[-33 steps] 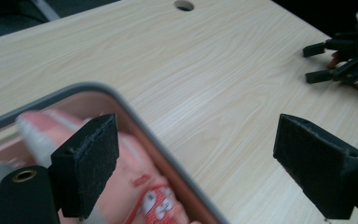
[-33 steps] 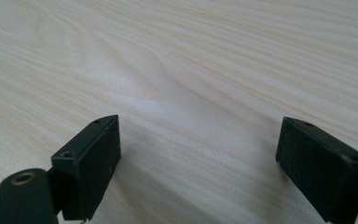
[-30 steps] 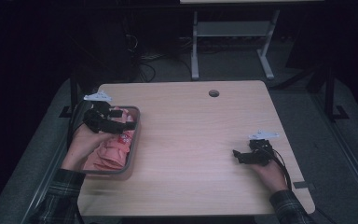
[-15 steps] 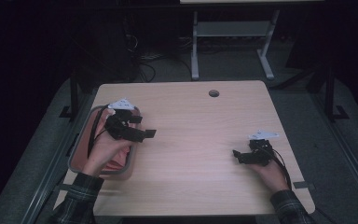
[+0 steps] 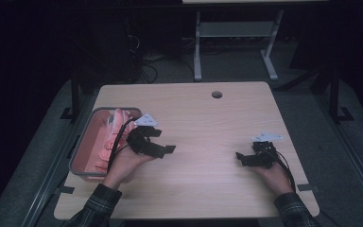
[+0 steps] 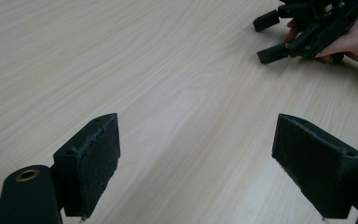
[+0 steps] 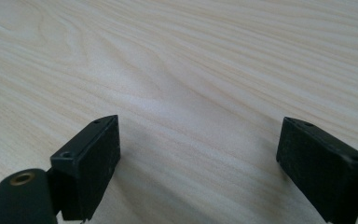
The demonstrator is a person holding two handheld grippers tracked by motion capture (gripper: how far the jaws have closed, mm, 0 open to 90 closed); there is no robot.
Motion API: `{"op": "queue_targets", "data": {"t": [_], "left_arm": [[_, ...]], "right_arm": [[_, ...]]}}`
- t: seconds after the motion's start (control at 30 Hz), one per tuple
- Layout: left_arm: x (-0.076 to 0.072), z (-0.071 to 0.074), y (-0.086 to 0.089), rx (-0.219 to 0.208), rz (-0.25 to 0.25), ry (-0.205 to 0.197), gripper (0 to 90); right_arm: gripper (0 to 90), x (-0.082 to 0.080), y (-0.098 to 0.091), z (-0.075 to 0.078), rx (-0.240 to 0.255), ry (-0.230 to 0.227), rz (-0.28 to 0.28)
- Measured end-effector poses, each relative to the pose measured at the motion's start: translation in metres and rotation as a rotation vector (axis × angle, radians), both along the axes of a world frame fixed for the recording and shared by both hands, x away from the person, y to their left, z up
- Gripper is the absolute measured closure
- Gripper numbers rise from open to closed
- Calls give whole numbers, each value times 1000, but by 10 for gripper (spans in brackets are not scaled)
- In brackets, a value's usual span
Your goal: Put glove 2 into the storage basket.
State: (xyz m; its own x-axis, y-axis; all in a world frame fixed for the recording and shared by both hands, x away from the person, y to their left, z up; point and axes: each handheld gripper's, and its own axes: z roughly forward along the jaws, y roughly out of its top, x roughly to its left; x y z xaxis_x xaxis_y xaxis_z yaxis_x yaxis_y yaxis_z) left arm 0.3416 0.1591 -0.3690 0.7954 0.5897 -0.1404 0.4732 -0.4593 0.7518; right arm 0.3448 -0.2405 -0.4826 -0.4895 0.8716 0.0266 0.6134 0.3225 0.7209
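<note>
Wooden table point(image 5: 208, 127) is seen from above. A grey tray point(image 5: 82, 149) is set at its left edge, with pink cloth point(image 5: 111, 137) bundled inside it. The left gripper point(image 5: 165, 144) is held over bare wood just right of the tray; its 2 jaws are spread wide, nothing between them. The right gripper point(image 5: 239, 158) is rested near the table's right edge, well apart from the tray, jaws likewise wide and empty.

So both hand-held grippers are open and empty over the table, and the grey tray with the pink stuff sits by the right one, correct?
Not quite: the grey tray sits beside the left hand-held gripper, as the high view shows. The right hand-held gripper has bare table around it. Both are open and empty.
</note>
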Motion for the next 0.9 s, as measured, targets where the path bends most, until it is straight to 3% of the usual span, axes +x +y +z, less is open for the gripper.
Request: {"op": "queue_targets", "data": {"t": [0.47,0.5,0.9], "left_arm": [[-9,-34,-29,29,-36,-12,147],[-9,-37,-31,48,-47,-16,147],[-14,-68,-50,82,-74,-18,147]], "right_arm": [[129,0,0,0,1,1,-1],[129,0,0,0,1,1,-1],[129,0,0,0,0,1,1]]}}
